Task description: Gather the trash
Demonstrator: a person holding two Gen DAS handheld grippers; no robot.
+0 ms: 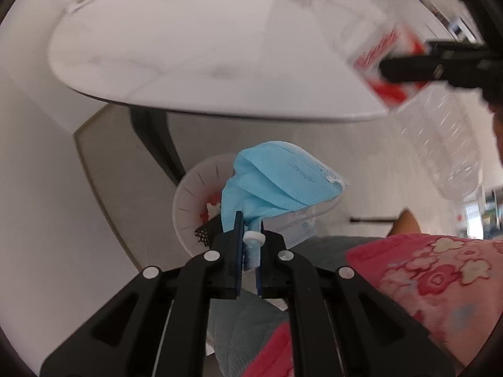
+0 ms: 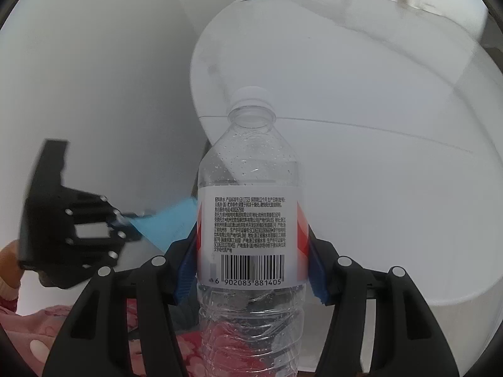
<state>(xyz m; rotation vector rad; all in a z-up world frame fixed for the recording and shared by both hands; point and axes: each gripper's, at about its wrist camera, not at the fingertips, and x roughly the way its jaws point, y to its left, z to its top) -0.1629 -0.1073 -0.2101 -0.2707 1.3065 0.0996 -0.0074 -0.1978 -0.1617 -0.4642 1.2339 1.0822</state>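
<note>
My left gripper (image 1: 250, 231) is shut on a crumpled blue face mask (image 1: 276, 179) and holds it in the air above a white trash bin (image 1: 188, 207) on the floor. The bin holds red and white scraps and a black mesh piece. My right gripper (image 2: 250, 245) is shut on an empty clear plastic water bottle (image 2: 250, 188) with a white and red label, held upright by its label. The bottle also shows at the upper right of the left wrist view (image 1: 418, 94). The left gripper (image 2: 125, 220) with the mask (image 2: 166, 220) shows at the left of the right wrist view.
A round white marble table (image 1: 188, 47) with a dark leg (image 1: 157, 144) stands above and behind the bin; it fills the right wrist view too (image 2: 377, 157). A white wall is at the left. The person's pink flowered clothing (image 1: 424, 282) is at the lower right.
</note>
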